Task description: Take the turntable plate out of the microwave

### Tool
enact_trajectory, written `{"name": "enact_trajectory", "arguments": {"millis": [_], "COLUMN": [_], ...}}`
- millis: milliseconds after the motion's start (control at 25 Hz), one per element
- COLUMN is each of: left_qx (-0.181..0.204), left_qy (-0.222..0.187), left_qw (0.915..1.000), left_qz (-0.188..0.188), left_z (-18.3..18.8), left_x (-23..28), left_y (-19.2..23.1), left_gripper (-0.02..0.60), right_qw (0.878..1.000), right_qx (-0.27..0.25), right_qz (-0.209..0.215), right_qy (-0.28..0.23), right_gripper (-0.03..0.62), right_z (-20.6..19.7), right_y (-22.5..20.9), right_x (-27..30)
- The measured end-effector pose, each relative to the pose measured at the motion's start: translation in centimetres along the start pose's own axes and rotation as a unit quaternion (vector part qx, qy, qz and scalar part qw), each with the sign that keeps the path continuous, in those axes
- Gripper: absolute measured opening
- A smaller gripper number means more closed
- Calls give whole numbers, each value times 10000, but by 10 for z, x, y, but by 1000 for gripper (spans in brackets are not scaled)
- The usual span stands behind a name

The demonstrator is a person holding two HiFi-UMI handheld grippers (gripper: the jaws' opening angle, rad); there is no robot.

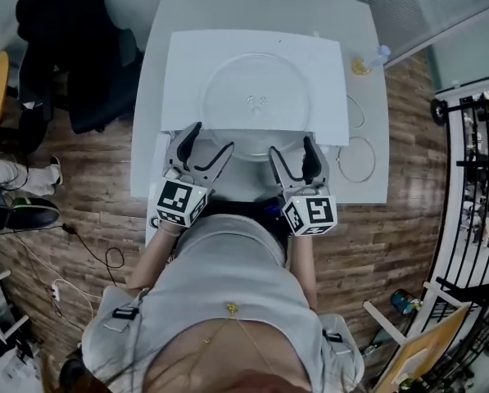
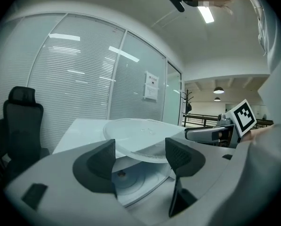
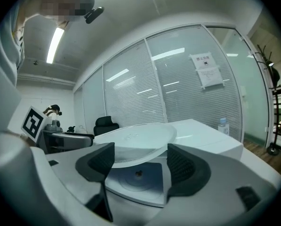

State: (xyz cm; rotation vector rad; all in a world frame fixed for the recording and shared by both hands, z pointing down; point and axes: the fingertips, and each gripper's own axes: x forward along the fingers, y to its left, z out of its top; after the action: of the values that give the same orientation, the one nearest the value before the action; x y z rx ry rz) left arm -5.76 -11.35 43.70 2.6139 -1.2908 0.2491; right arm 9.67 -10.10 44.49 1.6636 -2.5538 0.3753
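While both tongs sit at the front of the microwave (image 1: 187,64), head view has the turntable plate (image 1: 256,97) lying flat up on its white top, near rim poking out past the front edge. Left gripper (image 1: 211,142) and right gripper (image 1: 291,150) flank that overhanging rim, one per side, jaws spread. Microwave stands on a white table (image 1: 367,23); bottle (image 1: 378,55) at the far right corner, well apart from the action.

Left gripper view: left gripper (image 2: 140,157) jaws wide apart, nothing pinched. Plate (image 2: 140,131) shows in the gap beyond the pads, clear glass, resting on the box top, not touched by either pad as far as I can tell. Under its overhang the cavity floor is bare, drive hub (image 2: 122,174) exposed.

Right gripper view: same story mirrored. Right gripper (image 3: 140,161) jaws wide, empty. Plate (image 3: 135,138) ahead and above the open cavity, hub (image 3: 138,173) visible below it with no glass on it.

Progress call: plate looks out of the cavity and set down on top, both tongs let go. Removal reads as essentially done. Left, at most: back the tongs away, maybe shift the plate off the overhang so it can't tip.
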Motion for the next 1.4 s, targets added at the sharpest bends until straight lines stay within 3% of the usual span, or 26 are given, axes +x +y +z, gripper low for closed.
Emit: {"name": "enact_trajectory", "arguments": {"millis": [240, 560, 760, 880, 1200, 1400], "left_qx": [142, 810, 679, 662, 783, 825], "left_qy": [-89, 13, 260, 417, 202, 291], "left_qw": [9993, 9965, 9973, 9967, 9966, 9961], "left_qz": [-344, 186, -74, -195, -140, -76], "left_z": [3, -11, -20, -28, -20, -15], "left_x": [-5, -14, -13, -6, -4, 4], "left_y": [-12, -18, -25, -30, -31, -24], "left_gripper": [331, 332, 331, 331, 331, 331], "right_qw": [9996, 9990, 9985, 9984, 9988, 9988], "right_qx": [-273, -428, -485, -498, -288, -322], "right_qz": [-21, -145, 258, 269, 339, 269], "right_qy": [-122, -60, -29, 55, -217, -242], "right_gripper": [330, 330, 330, 330, 332, 331], "right_z": [1, -12, -12, -18, -8, -2], "right_y": [13, 22, 31, 29, 28, 25], "right_x": [-11, -19, -19, -15, -15, -6]}}
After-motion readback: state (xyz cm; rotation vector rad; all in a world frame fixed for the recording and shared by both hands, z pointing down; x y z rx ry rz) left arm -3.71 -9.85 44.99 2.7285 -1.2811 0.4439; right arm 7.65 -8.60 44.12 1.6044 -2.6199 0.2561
